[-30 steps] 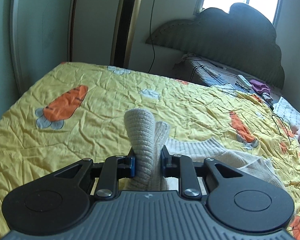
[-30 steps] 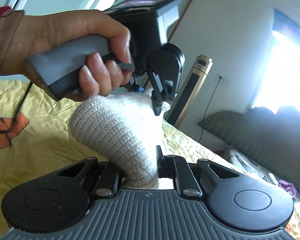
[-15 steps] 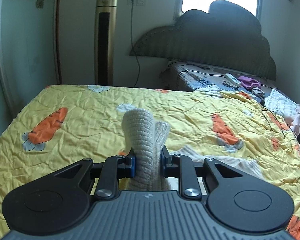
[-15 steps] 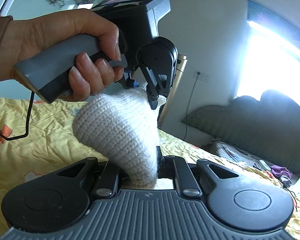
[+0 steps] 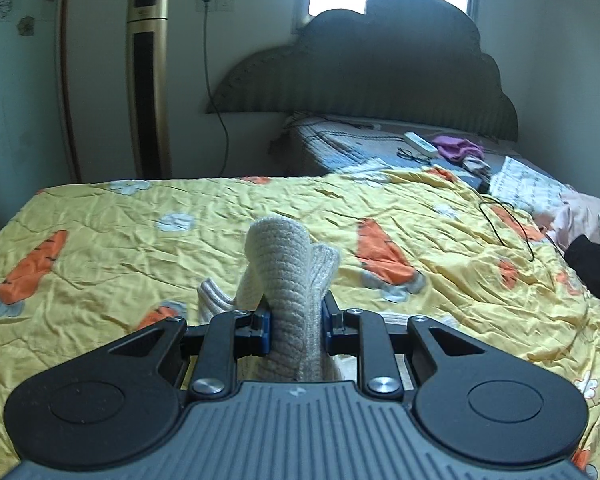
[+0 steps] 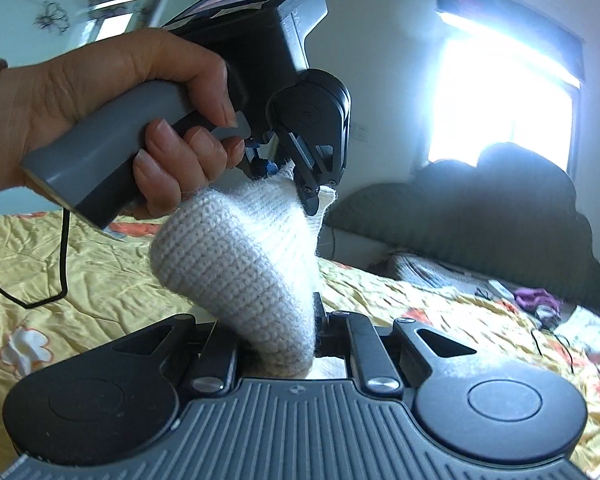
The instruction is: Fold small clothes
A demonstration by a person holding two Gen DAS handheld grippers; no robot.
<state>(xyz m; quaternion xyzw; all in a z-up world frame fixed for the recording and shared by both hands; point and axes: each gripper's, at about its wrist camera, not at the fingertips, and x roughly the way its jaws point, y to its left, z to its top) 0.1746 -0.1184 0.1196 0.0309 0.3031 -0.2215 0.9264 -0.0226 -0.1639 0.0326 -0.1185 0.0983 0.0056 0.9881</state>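
The bed [image 5: 100, 240], under its yellow quilt with the carrot print, lies broad and mostly bare, so there is plenty of room for laying the garment down. The fold looks to me only begun: nothing neatly folded lies anywhere in view, and the one piece being worked is up in the air, not flat. What is left, I would judge, is to bring it down, square it and press the halves together.

That piece is a cream knitted garment [image 6: 236, 268], small, thick and fuzzy, with a plain stitch on the bulging part and a ribbed edge [image 5: 322, 264] showing beside it. It is bunched into a rounded hump between the two tools, and more of it trails down onto the quilt [image 5: 210, 296] below the left one.

The left gripper [image 5: 296, 330] is closed tight on a doubled fold of the knit. The right gripper [image 6: 278, 340] likewise has its jaws pinched on a thick wad of the same cloth. From the right-hand view the person's left hand [image 6: 112, 120] holds its tool just above, the two grips close together.
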